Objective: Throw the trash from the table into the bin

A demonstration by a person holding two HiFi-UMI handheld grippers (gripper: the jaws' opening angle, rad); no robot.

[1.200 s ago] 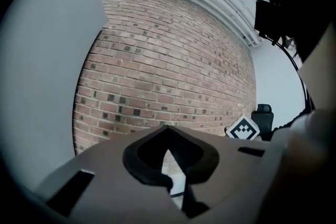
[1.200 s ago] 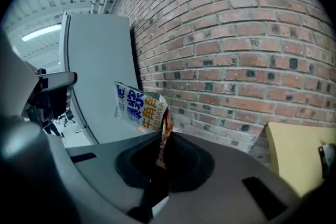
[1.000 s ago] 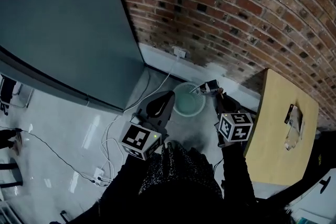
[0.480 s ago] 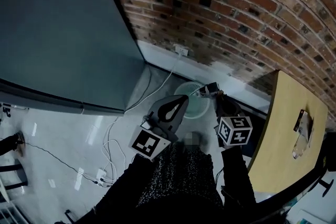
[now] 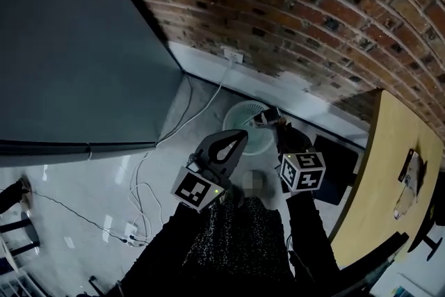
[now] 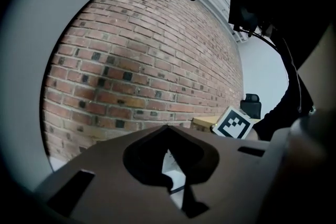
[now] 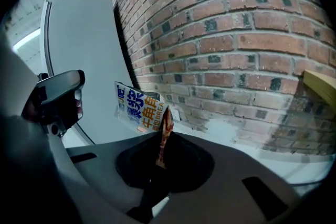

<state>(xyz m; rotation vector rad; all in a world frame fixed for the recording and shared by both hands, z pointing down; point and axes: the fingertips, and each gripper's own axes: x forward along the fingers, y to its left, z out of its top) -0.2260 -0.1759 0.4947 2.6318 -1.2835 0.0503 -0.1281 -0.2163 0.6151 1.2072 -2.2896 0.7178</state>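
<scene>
Pinching a thin printed wrapper point(image 7: 137, 107) by its lower edge, the right gripper point(image 7: 163, 132) has its jaws pressed together on it, and the packet stands up out of the tips with orange and blue print facing the camera. In the head view the right gripper point(image 5: 272, 120) points down and away from the person, and the wrapper point(image 5: 264, 117) shows over the near right rim of the pale round bin point(image 5: 240, 115), which stands on the floor by the foot of the brick wall point(image 5: 334, 3). The left gripper point(image 6: 169, 136) has its jaws together with nothing between them; only wall and floor show past the tips. In the head view the left gripper point(image 5: 236, 139) hangs just beside the right one, on the near side of the bin and not touching it. More trash point(image 5: 410, 177) lies on the wooden table point(image 5: 379, 205) at the right, well apart from both grippers
</scene>
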